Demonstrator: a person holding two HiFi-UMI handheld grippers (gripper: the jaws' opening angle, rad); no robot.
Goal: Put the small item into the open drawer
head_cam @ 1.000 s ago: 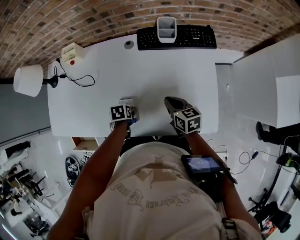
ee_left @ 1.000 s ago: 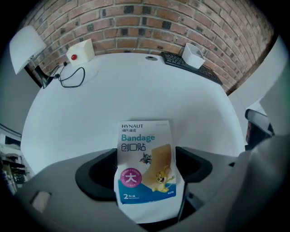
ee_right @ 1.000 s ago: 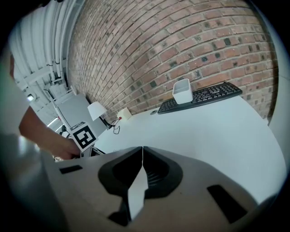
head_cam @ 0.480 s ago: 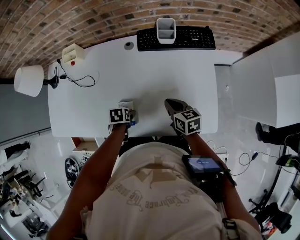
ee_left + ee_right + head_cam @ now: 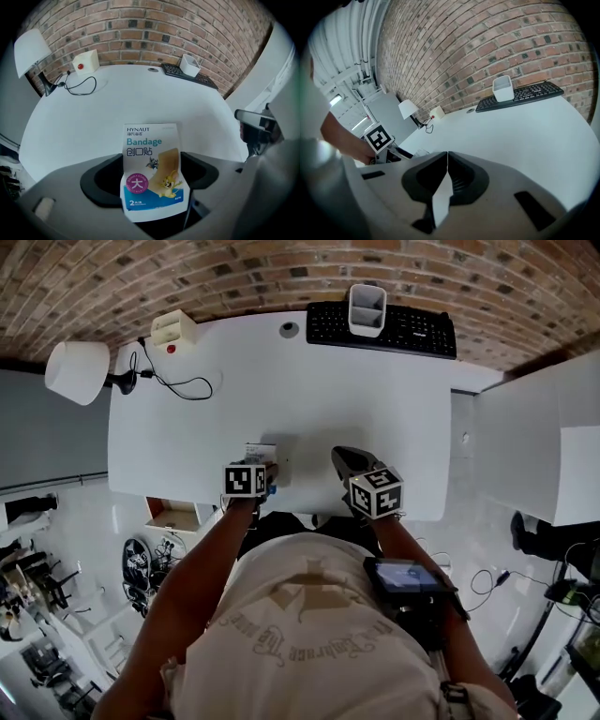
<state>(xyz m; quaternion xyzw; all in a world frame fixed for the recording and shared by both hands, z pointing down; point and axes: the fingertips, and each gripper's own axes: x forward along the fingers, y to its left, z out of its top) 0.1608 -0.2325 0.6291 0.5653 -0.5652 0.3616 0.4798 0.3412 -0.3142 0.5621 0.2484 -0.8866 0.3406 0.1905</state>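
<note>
A white bandage packet (image 5: 149, 145) with blue print and a cartoon stands upright between the jaws of my left gripper (image 5: 151, 163), which is shut on it. From the head view, that left gripper (image 5: 262, 461) hovers over the white desk (image 5: 309, 399) near its front edge, the packet (image 5: 260, 451) poking out ahead. My right gripper (image 5: 343, 458) sits a hand's width to the right with its jaws pressed together. Its own view shows the right gripper (image 5: 446, 155) shut and empty. An open tan drawer (image 5: 172, 517) shows below the desk's front-left edge.
A black keyboard (image 5: 384, 326) with a white pen holder (image 5: 367, 307) on it lies at the desk's far edge. A white lamp (image 5: 77, 371), a cream box with a red button (image 5: 174, 329) and a black cable (image 5: 183, 385) occupy the far left. A white cabinet (image 5: 534, 446) stands to the right.
The head view has swung, so the desk appears lower and further right. Both grippers sit slightly closer to the desk's front edge. The left gripper's hold on the packet is unchanged.
</note>
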